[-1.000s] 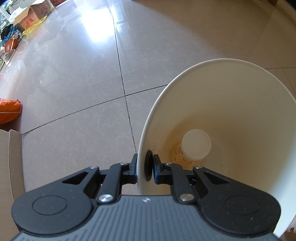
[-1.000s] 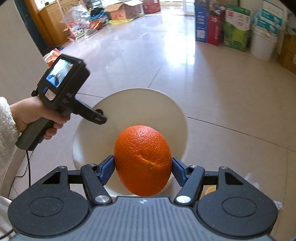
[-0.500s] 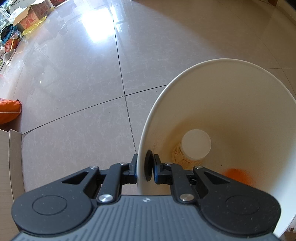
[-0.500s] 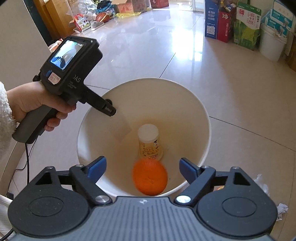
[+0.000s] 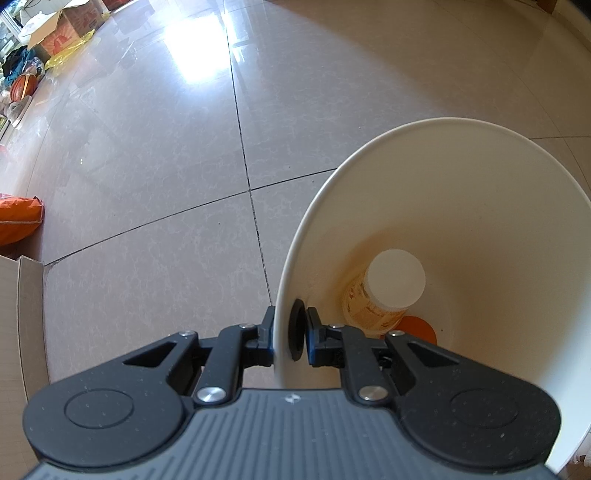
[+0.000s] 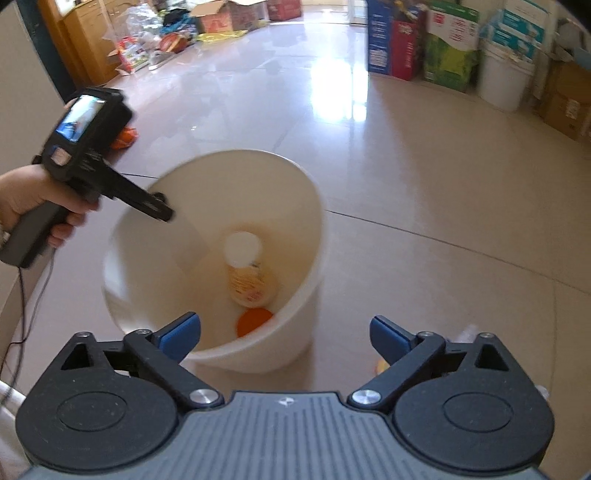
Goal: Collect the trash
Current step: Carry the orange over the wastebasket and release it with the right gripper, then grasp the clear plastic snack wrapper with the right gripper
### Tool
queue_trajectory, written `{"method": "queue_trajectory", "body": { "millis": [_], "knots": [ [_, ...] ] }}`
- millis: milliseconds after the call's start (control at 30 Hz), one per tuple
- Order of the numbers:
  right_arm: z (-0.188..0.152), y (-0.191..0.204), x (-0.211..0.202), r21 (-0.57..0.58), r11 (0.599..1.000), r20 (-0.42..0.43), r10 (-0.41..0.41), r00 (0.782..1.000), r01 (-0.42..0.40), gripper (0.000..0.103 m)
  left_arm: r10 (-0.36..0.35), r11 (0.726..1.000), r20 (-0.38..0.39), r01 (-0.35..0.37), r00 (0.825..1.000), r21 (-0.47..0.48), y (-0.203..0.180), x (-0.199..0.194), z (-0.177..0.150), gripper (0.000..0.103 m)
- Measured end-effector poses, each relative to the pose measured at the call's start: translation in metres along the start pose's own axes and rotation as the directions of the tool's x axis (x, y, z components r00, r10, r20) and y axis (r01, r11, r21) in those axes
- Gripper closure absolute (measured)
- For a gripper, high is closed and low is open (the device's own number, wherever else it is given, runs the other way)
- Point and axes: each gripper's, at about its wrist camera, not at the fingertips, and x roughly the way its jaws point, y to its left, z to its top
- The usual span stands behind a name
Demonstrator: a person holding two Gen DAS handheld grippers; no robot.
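Observation:
A white bucket stands on the tiled floor. My left gripper is shut on its rim, one finger outside and one inside the wall. Inside lie a white-capped bottle with a yellow label and an orange at the bottom. The right wrist view shows the same bottle and orange in the bucket. My right gripper hangs open above the bucket's near edge, with nothing between its blue pads. The left gripper, held by a hand, is seen on the bucket's left rim.
Small scraps of litter lie on the floor right of the bucket. Boxes and a white pail line the far right wall. An orange bag and a cardboard edge sit at the left. Clutter fills the far left corner.
My right gripper opened and let the orange drop into the bucket, where it settled beside the bottle. The right gripper then drew back and up. The left gripper kept its hold on the rim.

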Motion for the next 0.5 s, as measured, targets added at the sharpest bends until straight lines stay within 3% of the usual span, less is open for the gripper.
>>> {"method": "queue_trajectory", "body": {
  "millis": [233,367,500],
  "knots": [
    [-0.046,-0.075,-0.008,0.099,0.988,-0.008,-0.118,0.993,0.118,0.000,-0.001,1.000,0.000,0.001,1.000,0.000,0.000,0.001,0.000,0.090],
    [-0.078,-0.112,0.009,0.099,0.972,-0.043,-0.208,0.977,0.211,0.000,0.000,1.000,-0.001,0.000,1.000,-0.001,0.000,0.000,0.000,0.090],
    [-0.112,-0.140,0.038,0.115,0.968,-0.117,-0.208,0.971,0.221,0.000,-0.001,1.000,-0.002,0.001,1.000,-0.005,0.001,0.001,0.000,0.090]
  ]
}}
